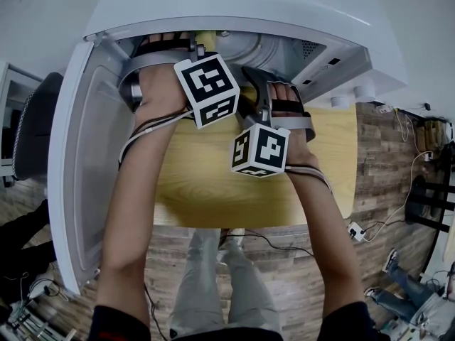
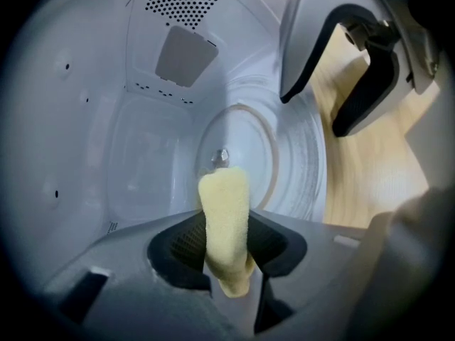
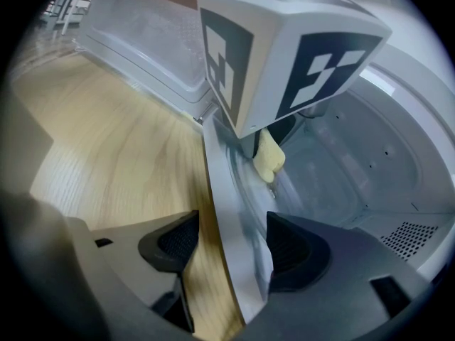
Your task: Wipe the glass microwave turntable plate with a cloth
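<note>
The cloth (image 2: 226, 219) is pale yellow and soft, with a short, nubbly pile like terry. The glass turntable plate (image 2: 298, 163) is clear and glossy, smooth at the middle and moulded with fine concentric ridges toward its rim. The left hand-held gripper (image 2: 227, 251) and the right hand-held gripper (image 3: 227, 253) have smooth, matt grey plastic shells. Their pads (image 3: 173, 245) are black with a fine cross-hatched, rubbery-looking texture. The microwave cavity (image 2: 78, 119) is white, smooth and faintly glossy, like enamel. Its cover panel (image 2: 185, 54) is dull, flat grey. The surface (image 1: 213, 187) is pale, smooth wood grain with a satin sheen. The floor (image 1: 306, 261) shows darker, rougher-looking wood planks.
</note>
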